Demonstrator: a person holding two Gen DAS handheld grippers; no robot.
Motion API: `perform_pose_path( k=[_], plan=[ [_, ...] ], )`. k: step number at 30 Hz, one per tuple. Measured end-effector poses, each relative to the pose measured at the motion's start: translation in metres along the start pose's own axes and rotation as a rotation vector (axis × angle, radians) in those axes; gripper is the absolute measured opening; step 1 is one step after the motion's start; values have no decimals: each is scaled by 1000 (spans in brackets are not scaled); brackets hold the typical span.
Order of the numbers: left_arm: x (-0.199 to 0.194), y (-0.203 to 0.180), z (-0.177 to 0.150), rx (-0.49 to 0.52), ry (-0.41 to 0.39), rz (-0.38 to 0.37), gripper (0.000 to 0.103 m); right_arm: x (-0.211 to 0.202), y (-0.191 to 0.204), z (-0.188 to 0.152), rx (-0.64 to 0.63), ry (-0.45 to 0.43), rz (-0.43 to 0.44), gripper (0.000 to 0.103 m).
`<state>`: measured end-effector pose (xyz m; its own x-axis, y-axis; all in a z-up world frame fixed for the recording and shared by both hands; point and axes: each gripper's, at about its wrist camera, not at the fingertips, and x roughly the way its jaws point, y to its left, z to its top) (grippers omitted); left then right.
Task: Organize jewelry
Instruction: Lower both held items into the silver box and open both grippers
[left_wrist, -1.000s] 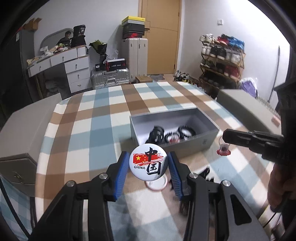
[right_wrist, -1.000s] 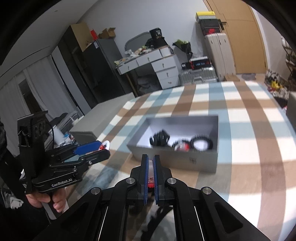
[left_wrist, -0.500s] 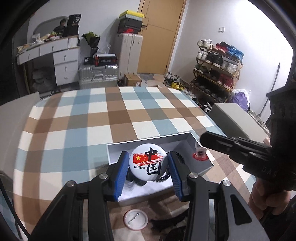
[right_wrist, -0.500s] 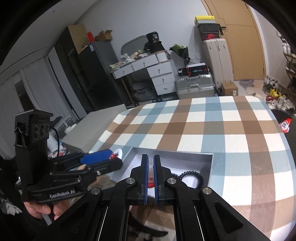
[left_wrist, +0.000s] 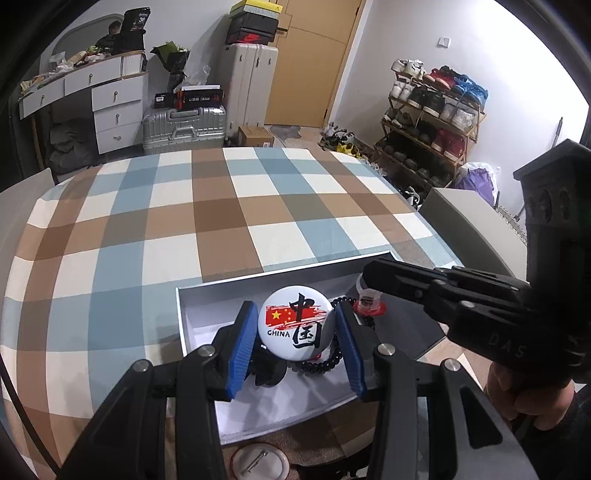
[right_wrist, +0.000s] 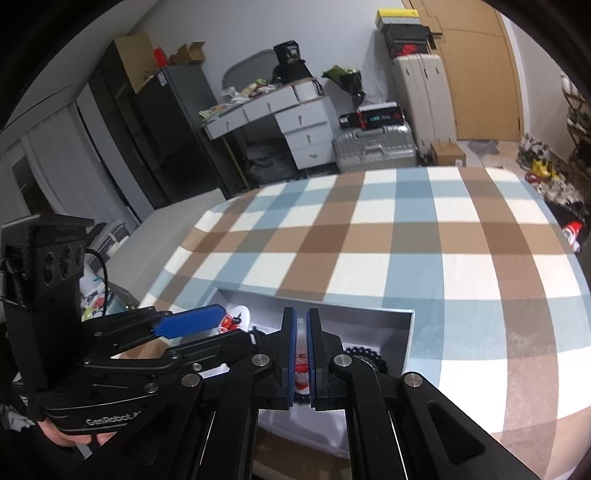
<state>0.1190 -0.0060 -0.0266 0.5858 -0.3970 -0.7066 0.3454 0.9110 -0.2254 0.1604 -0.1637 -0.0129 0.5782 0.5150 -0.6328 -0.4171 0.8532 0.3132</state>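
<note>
My left gripper (left_wrist: 293, 326) is shut on a round white "CHINA" pin badge (left_wrist: 293, 325) with a red flag, held over the open grey jewelry box (left_wrist: 201, 291). Black bead bracelets (left_wrist: 325, 363) and a dark item lie inside the box. My right gripper (right_wrist: 301, 332) is shut on a small red and clear trinket (right_wrist: 301, 363), also over the box (right_wrist: 391, 317); in the left wrist view the trinket (left_wrist: 369, 302) hangs at its tip. The left gripper shows in the right wrist view (right_wrist: 207, 321) at left.
The box sits on a checked blue, brown and white tablecloth (left_wrist: 184, 221). Another badge lies face down (left_wrist: 258, 461) in front of the box. Grey chairs stand at both table sides. Suitcases, a desk and a shoe rack are beyond.
Both grippers moved forward with their loads, from in front of the box to over its inside. The face-down badge stayed on the cloth.
</note>
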Motion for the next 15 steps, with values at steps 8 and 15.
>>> perform_pose_path(
  k=[8,15],
  plan=[
    [3,0,-1,5,21,-22,37,8,-5,1,15,19,5,5],
    [0,0,2,6,2,-51,42,5,-4,4,25,1,33,8]
  ],
)
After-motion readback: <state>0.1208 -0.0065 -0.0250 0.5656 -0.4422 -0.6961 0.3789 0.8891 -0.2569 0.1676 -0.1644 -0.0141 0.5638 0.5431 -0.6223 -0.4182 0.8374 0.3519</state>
